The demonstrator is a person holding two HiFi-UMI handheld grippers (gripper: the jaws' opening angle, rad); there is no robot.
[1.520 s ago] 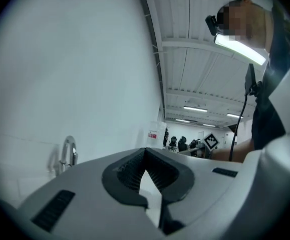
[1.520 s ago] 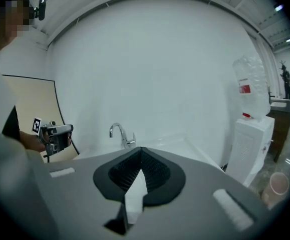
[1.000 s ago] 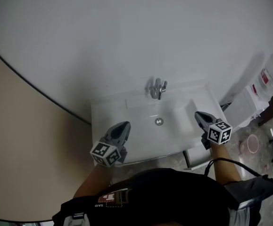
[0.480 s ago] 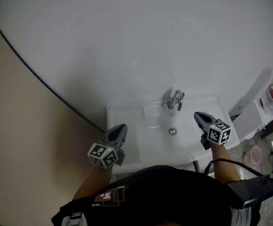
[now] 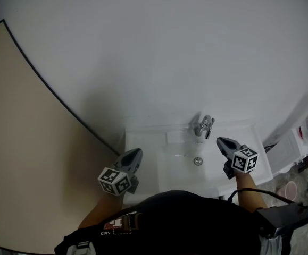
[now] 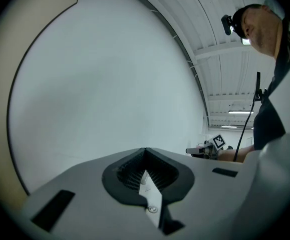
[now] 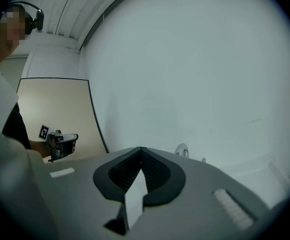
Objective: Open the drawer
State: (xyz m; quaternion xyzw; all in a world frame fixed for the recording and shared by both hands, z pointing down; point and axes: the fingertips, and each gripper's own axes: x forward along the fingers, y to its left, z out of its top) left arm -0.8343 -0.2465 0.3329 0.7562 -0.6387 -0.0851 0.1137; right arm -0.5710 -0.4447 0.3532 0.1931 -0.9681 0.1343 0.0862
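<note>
No drawer shows in any view; the space under the white sink (image 5: 143, 142) is hidden by the person's body. My left gripper (image 5: 138, 151) hangs over the sink's left edge, shut and empty. My right gripper (image 5: 219, 139) is over the basin, right of the drain (image 5: 198, 161) and just below the chrome tap (image 5: 204, 126), also shut with nothing in it. In the left gripper view the closed jaws (image 6: 145, 150) face a bare white wall. The right gripper view has the closed jaws (image 7: 140, 149) aimed at the wall with the tap (image 7: 182, 150) just beyond.
A beige panel (image 5: 15, 116) with a dark curved edge runs down the left. White containers (image 5: 302, 137) stand right of the sink, and a pink bowl (image 5: 290, 187) lies on the floor there. A black cable (image 5: 260, 191) trails from the right hand.
Both grippers have shifted left relative to the sink: the left from its front to its left edge, the right from the right rim to beside the drain. The cabinet front below has left view.
</note>
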